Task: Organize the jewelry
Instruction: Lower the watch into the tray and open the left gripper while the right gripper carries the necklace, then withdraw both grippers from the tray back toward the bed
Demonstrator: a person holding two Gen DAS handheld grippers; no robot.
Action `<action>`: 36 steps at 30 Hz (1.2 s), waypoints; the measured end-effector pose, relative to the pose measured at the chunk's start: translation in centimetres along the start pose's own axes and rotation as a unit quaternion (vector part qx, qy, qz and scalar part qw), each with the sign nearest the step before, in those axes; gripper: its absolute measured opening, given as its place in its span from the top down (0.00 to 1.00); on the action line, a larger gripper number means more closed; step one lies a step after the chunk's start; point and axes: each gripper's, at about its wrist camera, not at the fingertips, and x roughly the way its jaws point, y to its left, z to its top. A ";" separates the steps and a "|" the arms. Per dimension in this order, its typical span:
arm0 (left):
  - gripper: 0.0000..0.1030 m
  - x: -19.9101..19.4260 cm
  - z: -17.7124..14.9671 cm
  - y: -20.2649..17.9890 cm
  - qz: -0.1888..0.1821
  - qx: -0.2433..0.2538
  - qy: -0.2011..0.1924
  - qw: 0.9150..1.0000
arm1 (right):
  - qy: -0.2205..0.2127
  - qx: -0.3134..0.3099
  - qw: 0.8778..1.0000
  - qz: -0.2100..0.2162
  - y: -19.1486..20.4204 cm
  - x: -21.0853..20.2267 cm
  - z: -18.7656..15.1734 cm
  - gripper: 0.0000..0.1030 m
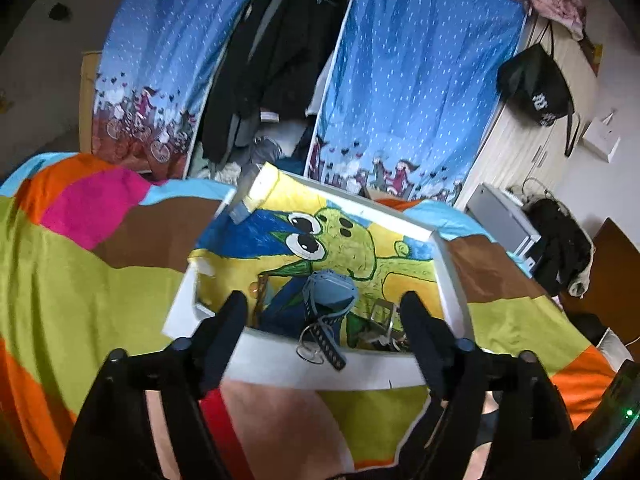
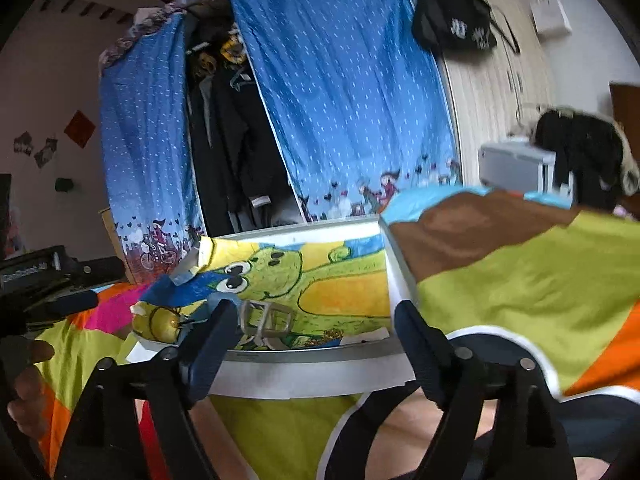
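**Both grippers poised over the jewelry tray**

A patchwork bedspread (image 1: 80,272) carried a white tray (image 1: 320,372) lined with a cartoon drawing. Inside lay a blue watch (image 1: 330,292), a metal buckle (image 2: 266,317) and what seemed tangled trinkets. The left gripper (image 1: 324,320) and right gripper (image 2: 312,328) hung with fingers spread, empty. Sorting looked barely begun; next, one piece needed pinching.

The room light is soft and even, with no hard shadows or bright glare. Both fisheye pictures bend straight lines, and the corners go black. In the right wrist view the black bag (image 2: 454,26) and the bedspread (image 2: 520,264) look smeared. In the left wrist view the blue curtain (image 1: 420,92) looks sharper.
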 end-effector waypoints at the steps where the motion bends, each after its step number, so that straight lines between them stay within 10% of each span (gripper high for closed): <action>1: 0.26 -1.0 -0.3 0.0 0.001 0.003 -0.007 1.000 | -0.008 -0.004 1.000 0.001 0.2 -0.7 0.0 0.14; 17: 0.11 -13.2 -7.8 3.1 0.019 0.026 -0.051 0.998 | -0.067 -0.030 0.997 0.010 3.5 -12.0 -3.1 0.00; 36: 0.11 -18.5 -17.3 9.5 0.050 0.070 0.017 0.996 | 0.070 0.010 0.998 0.003 6.1 -15.3 -10.2 0.00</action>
